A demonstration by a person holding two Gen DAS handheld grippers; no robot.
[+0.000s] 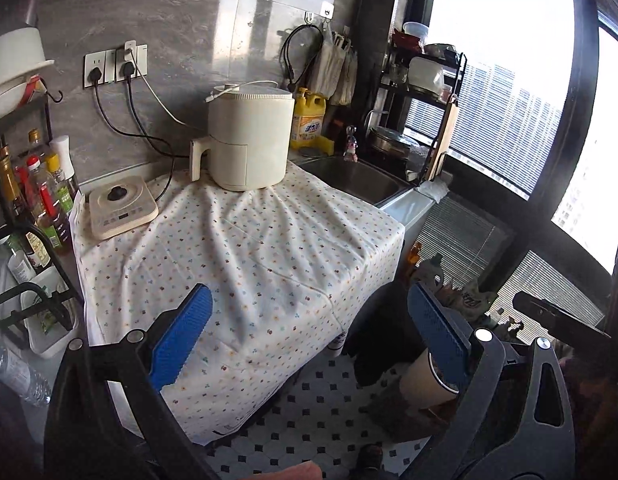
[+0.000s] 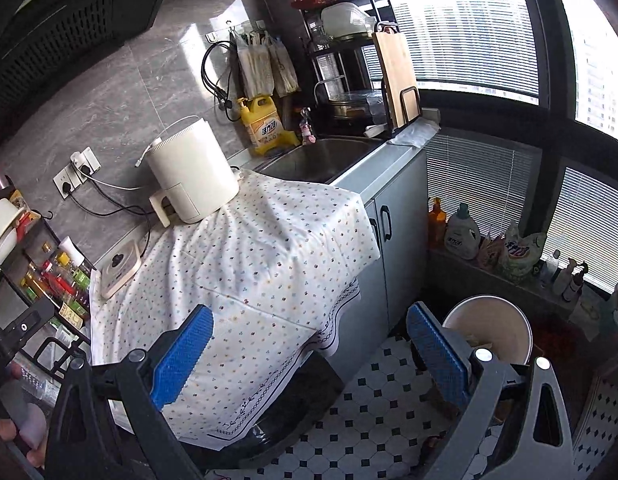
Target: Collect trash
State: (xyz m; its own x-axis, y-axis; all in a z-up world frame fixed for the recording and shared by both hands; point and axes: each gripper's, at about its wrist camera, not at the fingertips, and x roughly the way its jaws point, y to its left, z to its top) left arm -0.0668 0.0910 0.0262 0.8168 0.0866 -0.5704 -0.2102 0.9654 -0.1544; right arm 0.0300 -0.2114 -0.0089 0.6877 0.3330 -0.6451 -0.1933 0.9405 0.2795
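Above, both held over the cloth-draped desk (image 1: 245, 264), tilted downward. Left gripper (image 1: 309, 344): jaws wide apart, nothing between them, aimed past the desk's front corner toward the tiled floor (image 1: 321, 412). Right gripper (image 2: 309, 354): jaws likewise spread and empty, angled down over the hanging cloth edge. Beside its right finger, a white trash bin (image 2: 505, 320) standing on the floor near the grey cabinet (image 2: 401, 216), scraps visible inside. On the desk behind, a cream air fryer (image 1: 249, 136) and a small cooker (image 1: 121, 204).
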